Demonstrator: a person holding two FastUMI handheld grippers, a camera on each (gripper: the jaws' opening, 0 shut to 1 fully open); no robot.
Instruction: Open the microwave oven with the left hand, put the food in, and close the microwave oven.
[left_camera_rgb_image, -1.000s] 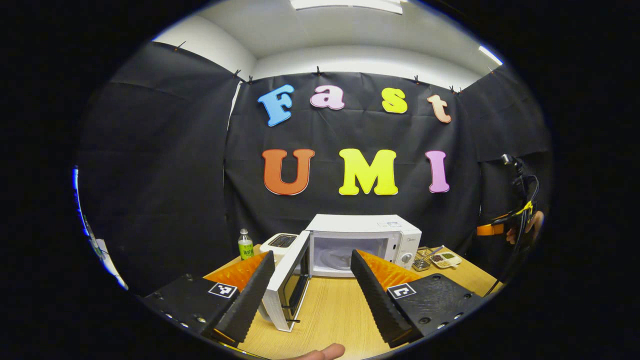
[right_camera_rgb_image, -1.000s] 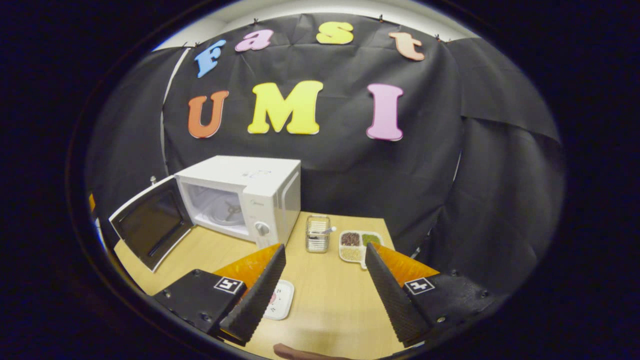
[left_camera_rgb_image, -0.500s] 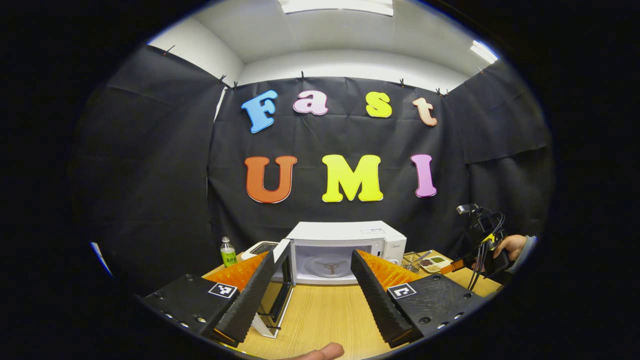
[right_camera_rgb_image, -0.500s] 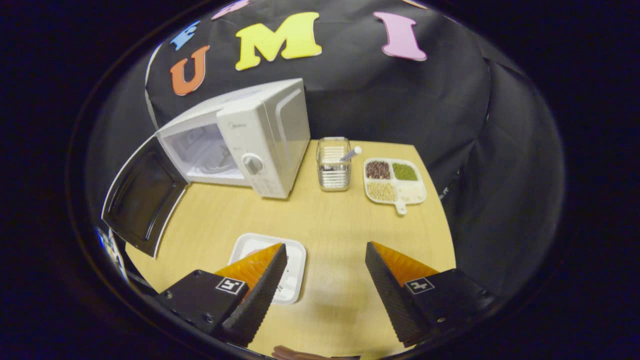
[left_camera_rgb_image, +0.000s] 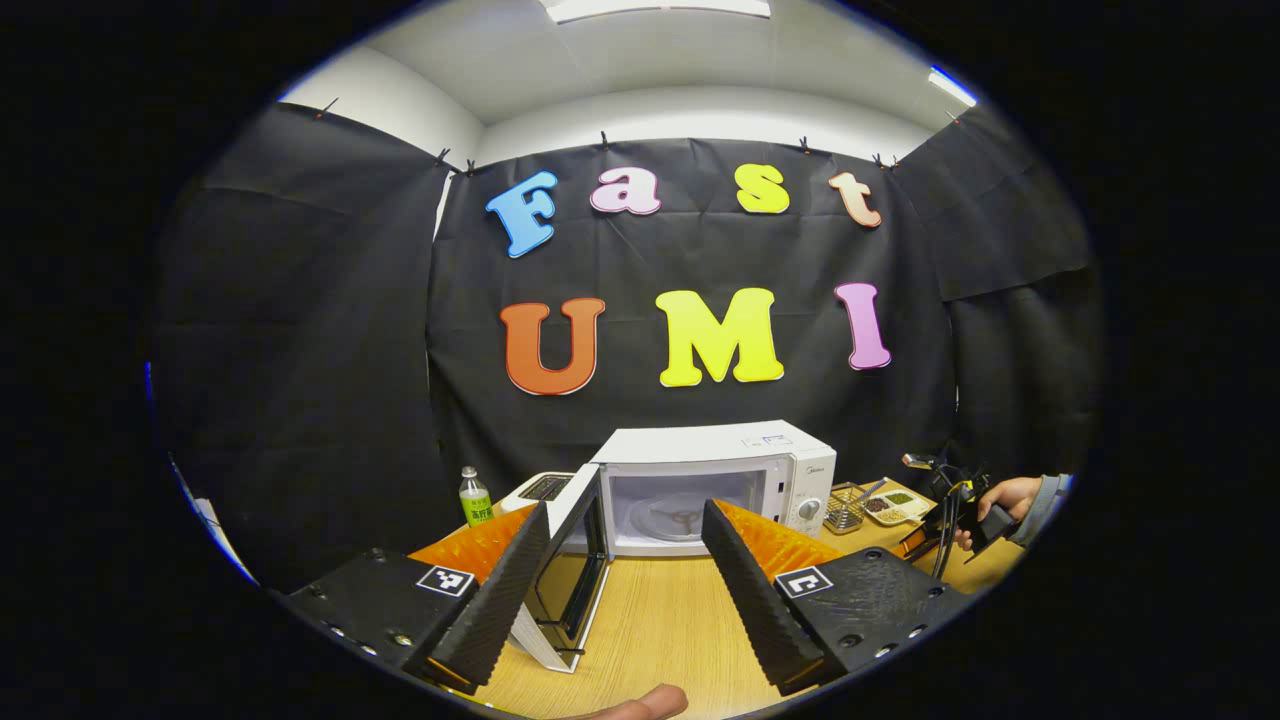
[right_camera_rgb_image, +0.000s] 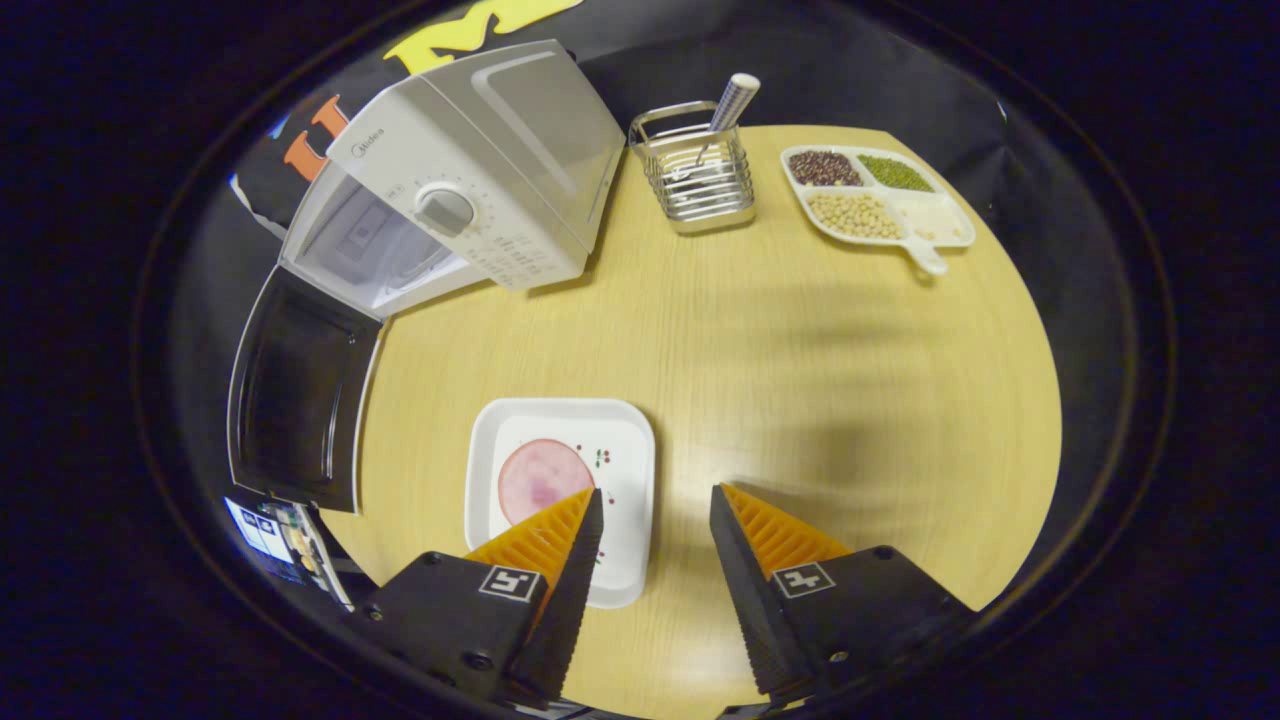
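Worktop (right_camera_rgb_image: 800, 400) clutter, right gripper view: wire utensil caddy (right_camera_rgb_image: 697, 178) with a handled utensil (right_camera_rgb_image: 735, 100) sticking out, just right of the microwave (right_camera_rgb_image: 480, 170). Beyond that, a divided white dish (right_camera_rgb_image: 880, 205) with dark red, green and pale beans in separate sections. Both are well apart from the plate (right_camera_rgb_image: 620, 450) and from my right tool (right_camera_rgb_image: 652, 535).

Left gripper view: green-label bottle (left_camera_rgb_image: 474, 497) and a white toaster (left_camera_rgb_image: 540, 489) sit left of the microwave (left_camera_rgb_image: 720, 480), behind the door (left_camera_rgb_image: 575, 570). Door is swung wide open toward me, standing between my left tool's fingers and the cavity on the left side. Turntable visible inside, cavity empty.

Left tool (left_camera_rgb_image: 620, 580): wide open, nothing gripped, hanging above the worktop (left_camera_rgb_image: 650, 630) in front of the open microwave. My right hand (left_camera_rgb_image: 1005, 497) with its tool shows far right, low over the worktop.

Right tool: jaws apart, gripping nothing, pointed down at the near right edge of the plate. Left finger (right_camera_rgb_image: 570, 570) overlaps the plate in view; can't tell if it touches.

Food: round pink slice (right_camera_rgb_image: 540, 478), looks like ham, lying flat on the left half of the square white plate; small red-green print beside it. Plate sits on the worktop in front of the microwave, just right of the open door (right_camera_rgb_image: 295, 390).
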